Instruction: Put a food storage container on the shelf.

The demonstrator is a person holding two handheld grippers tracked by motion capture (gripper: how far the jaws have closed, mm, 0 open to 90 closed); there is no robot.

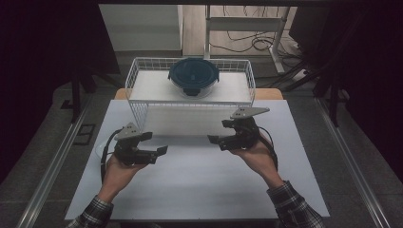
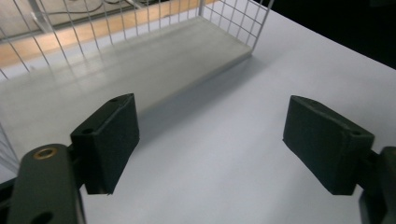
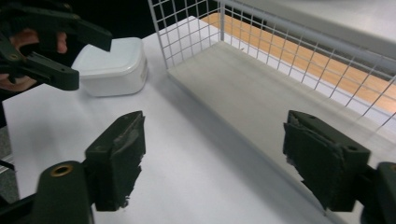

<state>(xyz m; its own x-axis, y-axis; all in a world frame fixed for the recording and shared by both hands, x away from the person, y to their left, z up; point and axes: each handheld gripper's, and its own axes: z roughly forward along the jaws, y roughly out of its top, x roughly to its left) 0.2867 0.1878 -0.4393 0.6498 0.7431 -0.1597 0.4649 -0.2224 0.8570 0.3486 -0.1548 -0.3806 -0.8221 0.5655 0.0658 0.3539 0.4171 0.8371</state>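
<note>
Item: white wire-mesh basket with a flat pale base board, standing at the far middle of the white tabletop. A round clear container with a dark blue lid sat on its upper level, toward the back.

Beside the basket's left end, near the left gripper, lay a small white lidded plastic box.

Left gripper: jaws stood wide apart, nothing between them, just in front of the basket's near left corner. Right gripper: jaws likewise wide apart and empty, near the basket's front right edge.

Handling, as judged: the basket looked light and fairly stiff, though thin wire may flex and slip in the pads. Best hold appeared to be the two end walls or the top rim, one gripper each side, kept level so the lidded container would not slide.
</note>
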